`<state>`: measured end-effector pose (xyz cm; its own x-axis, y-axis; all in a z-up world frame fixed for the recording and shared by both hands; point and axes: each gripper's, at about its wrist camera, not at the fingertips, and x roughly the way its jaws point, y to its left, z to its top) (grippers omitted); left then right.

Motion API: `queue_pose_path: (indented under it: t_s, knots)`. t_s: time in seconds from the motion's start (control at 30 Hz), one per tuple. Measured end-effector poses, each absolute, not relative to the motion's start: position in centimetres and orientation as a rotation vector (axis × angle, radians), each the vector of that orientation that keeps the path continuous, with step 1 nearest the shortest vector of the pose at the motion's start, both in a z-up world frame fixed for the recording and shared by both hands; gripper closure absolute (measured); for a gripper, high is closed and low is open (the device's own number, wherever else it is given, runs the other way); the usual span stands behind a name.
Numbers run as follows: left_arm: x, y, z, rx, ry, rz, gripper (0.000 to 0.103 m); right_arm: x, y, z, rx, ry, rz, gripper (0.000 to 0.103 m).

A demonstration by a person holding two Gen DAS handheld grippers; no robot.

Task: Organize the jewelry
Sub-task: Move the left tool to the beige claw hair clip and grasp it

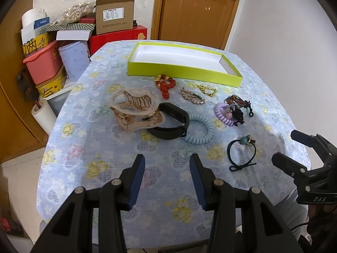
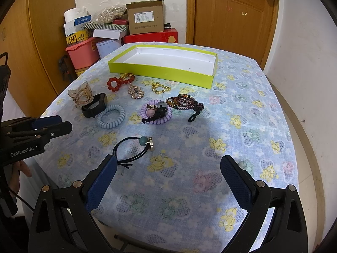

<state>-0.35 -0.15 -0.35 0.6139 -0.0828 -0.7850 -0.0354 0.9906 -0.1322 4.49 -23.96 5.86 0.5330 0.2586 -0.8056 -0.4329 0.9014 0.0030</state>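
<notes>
An empty lime-green box (image 1: 183,71) (image 2: 160,72) stands at the far side of the flowered table. In front of it lie a red bead bracelet (image 1: 166,84), a gold chain (image 1: 207,90), a brooch (image 1: 192,97), a beige claw clip (image 1: 134,109), a black wristband (image 1: 170,122), a light blue coil tie (image 1: 200,130), a purple coil tie (image 2: 155,111) and a dark bead bracelet (image 2: 183,102). Nearest is a black hair tie with a teal bead (image 2: 134,145). My left gripper (image 1: 167,162) hovers open and empty. My right gripper (image 2: 168,162) is wide open, its left finger beside that hair tie.
Stacked boxes, a pink tub (image 1: 42,65) and paper rolls crowd the floor beyond the table's left corner. A wooden door (image 2: 231,12) stands behind the table. The near half of the tablecloth (image 2: 189,189) carries only the black hair tie.
</notes>
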Motion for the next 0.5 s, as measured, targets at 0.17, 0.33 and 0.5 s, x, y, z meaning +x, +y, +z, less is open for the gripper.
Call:
queue_pose_path:
  t_s: [0.17, 0.33, 0.5]
  knots:
    - [-0.1, -0.1, -0.2, -0.151, 0.906, -0.027, 0.057, 4.5, -23.9, 5.9, -0.206, 0.919, 0.424, 0.004]
    - [0.3, 0.4, -0.1, -0.174, 0.895, -0.007, 0.057, 4.8, -23.9, 5.7, -0.207, 0.916, 0.434, 0.004]
    - [1.2, 1.3, 0.0, -0.219, 0.883, 0.013, 0.05, 5.2, -23.8, 5.7, -0.209, 0.912, 0.442, 0.004]
